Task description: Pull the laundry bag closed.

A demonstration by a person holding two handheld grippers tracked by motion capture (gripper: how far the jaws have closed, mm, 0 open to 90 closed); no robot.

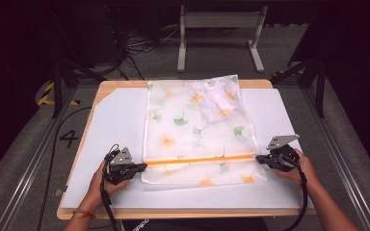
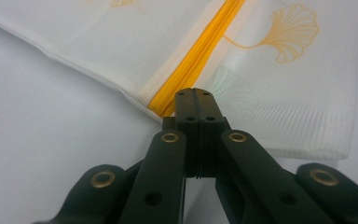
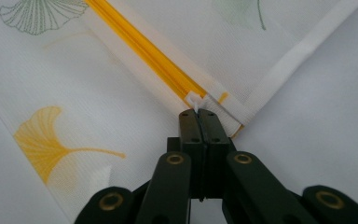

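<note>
bag (image 1: 200,130) on table (image 1: 115,120) centre | garment (image 1: 215,98) inside bag, far right | zipper (image 1: 200,160) across near end

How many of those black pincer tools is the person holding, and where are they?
2. The left gripper sits shut at the left end of the orange zipper on the mesh laundry bag; the right gripper sits shut at the zipper's right end.

A lab-like recording room: well beyond the fingers, dark curtains, loose floor cables (image 1: 139,45) and a metal stand (image 1: 219,36) surround the white-topped table (image 1: 118,125) on grey carpet.
</note>
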